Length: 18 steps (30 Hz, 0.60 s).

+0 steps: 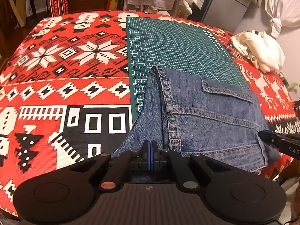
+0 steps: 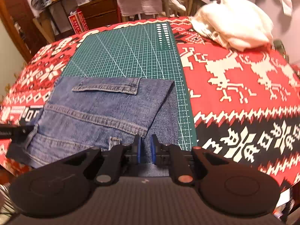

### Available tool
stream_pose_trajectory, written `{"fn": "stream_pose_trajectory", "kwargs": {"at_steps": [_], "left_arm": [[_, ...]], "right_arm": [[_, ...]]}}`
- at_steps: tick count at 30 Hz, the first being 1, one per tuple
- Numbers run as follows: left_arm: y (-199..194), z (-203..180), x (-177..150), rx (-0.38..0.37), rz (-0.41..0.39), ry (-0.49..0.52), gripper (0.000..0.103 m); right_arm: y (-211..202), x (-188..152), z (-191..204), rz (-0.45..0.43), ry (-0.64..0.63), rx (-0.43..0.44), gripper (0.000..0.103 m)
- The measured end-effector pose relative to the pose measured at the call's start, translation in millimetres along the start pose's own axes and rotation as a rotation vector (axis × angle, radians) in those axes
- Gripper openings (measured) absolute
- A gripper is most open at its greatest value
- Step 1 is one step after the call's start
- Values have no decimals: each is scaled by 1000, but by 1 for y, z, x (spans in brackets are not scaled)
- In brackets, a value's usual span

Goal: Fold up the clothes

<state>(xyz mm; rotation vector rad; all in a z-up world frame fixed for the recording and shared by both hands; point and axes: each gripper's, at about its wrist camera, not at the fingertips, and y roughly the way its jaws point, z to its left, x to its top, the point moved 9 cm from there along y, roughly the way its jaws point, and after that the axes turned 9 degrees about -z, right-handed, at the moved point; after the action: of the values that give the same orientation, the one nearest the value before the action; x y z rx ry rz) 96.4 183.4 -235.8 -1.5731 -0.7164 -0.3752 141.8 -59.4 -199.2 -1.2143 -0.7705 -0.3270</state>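
Two layers of denim are already stacked, so we judge the fold well begun but not finished. Starting at the left, our left hand-held gripper has its blue pads pressed together with no gap, and the near left edge of the jeans runs down to and under them; we take it to be clenched on that denim edge, though the pinch itself is hidden behind the pads. Moving right, the jeans lie across the near end of the green cutting mat, which sits on the red patterned surface. The top layer shows a pocket flap, seams and a belt loop, and its left edge curls up at the far corner. Further right, in the right wrist view, the upper layer ends in a slanted edge with a lower layer showing beside it, so the sides do not line up yet. Our right hand-held gripper has its pads apart with denim passing between them; it reads as released, not yet pinching. At the far right a cream garment sits heaped and unfolded on the surface.

What is left, as we judge it: square the denim layers, fold the jeans smaller, then deal with the cream garment
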Motion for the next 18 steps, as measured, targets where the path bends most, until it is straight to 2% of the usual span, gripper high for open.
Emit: {"fn": "stream_pose_trajectory", "kwargs": {"at_steps": [7, 8, 10, 11, 18], "left_arm": [[-11, -3, -5, 30, 0, 51, 3], [-14, -4, -5, 33, -3, 55, 7], [-21, -5, -2, 35, -20, 55, 22], [-25, -5, 0, 32, -31, 53, 32], [-34, -24, 23, -21, -68, 42, 50]], "right_arm": [[-13, -6, 2, 9, -52, -17, 14], [-17, -5, 2, 6, -53, -17, 16], [-24, -1, 4, -14, -50, -10, 28], [-29, 3, 6, -27, -46, -2, 29], [-42, 33, 30, -84, -20, 89, 58]]}}
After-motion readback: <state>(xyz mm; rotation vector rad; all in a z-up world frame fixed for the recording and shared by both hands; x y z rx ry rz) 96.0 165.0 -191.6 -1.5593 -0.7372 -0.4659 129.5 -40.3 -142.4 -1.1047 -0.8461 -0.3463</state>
